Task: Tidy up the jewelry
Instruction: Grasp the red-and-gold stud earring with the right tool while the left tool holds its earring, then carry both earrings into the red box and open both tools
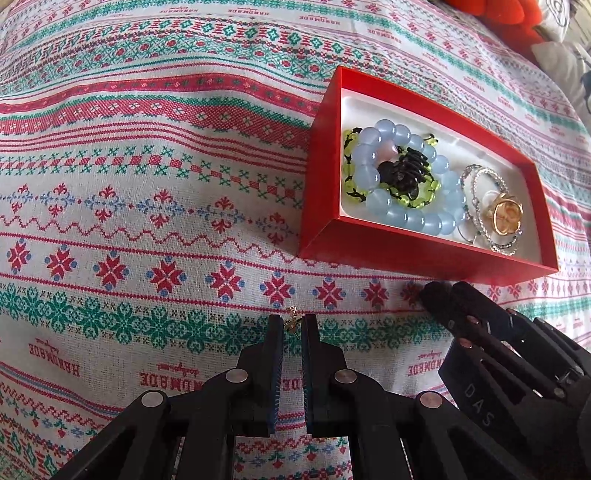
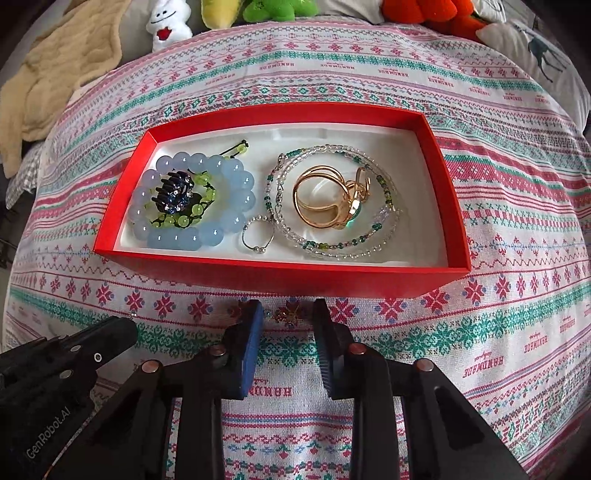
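Just beside red box [image 2: 280, 275] front wall: right tool [image 2: 288, 314] straddling earring [image 2: 289, 314].

A patterned cloth [image 2: 498, 155] in red, green and white bands covers the surface. On it sits a red box [image 2: 280, 275], and just before the box's near wall lies a small red earring [image 2: 290, 315], apart from it.

Before me spreads a bed's white cloth with red and green embroidered bands [image 2: 480, 206]; plush toys [image 2: 168, 24] and a beige quilted blanket [image 2: 62, 74] lie behind.
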`<state>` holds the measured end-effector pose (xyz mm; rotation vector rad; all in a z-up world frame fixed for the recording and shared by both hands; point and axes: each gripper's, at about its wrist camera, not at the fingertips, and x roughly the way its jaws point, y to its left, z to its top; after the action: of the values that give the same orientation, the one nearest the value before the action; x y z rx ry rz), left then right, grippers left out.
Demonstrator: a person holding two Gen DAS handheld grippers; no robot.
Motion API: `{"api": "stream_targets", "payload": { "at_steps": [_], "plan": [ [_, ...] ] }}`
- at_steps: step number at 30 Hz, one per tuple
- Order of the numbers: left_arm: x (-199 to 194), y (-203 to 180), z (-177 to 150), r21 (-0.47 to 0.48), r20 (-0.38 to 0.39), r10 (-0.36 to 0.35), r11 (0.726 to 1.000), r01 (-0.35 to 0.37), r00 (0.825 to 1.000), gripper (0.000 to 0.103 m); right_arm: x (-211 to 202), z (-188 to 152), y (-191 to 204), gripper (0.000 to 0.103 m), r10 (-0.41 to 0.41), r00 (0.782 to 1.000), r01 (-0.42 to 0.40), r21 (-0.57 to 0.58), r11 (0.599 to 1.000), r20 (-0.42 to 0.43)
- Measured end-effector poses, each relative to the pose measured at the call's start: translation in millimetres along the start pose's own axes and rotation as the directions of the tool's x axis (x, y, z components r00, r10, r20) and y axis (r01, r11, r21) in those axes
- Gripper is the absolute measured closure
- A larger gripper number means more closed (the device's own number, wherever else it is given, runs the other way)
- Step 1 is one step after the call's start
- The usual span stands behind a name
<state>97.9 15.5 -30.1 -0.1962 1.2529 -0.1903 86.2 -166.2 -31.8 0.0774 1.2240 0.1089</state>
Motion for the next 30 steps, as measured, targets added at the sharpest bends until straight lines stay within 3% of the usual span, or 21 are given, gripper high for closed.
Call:
{"api": "stream_targets", "payload": {
  "at_steps": [4,20,30],
  "plan": [
    [1,-5,0,0.007,0.001,-0.001,1.0,0.001,1.0,0.099,3,1,5,0.093,-0.017,1.0,0.017,-0.022,1.0,0.017],
    [-7,-18,-2,-0.006,0.027,-0.027,1.0,0.027,0.999,0.099,-18,-8,-24,0.094,0.056,0.998,-0.056,0.0,0.998,-0.022],
    [-21,-41,-5,0.044,0.083,-0.013,0.999,0.009,0.996,0.099,-39,-9,-45,0.094,0.087,0.996,-0.086,0.025,0.996,-0.017]
  ]
}}
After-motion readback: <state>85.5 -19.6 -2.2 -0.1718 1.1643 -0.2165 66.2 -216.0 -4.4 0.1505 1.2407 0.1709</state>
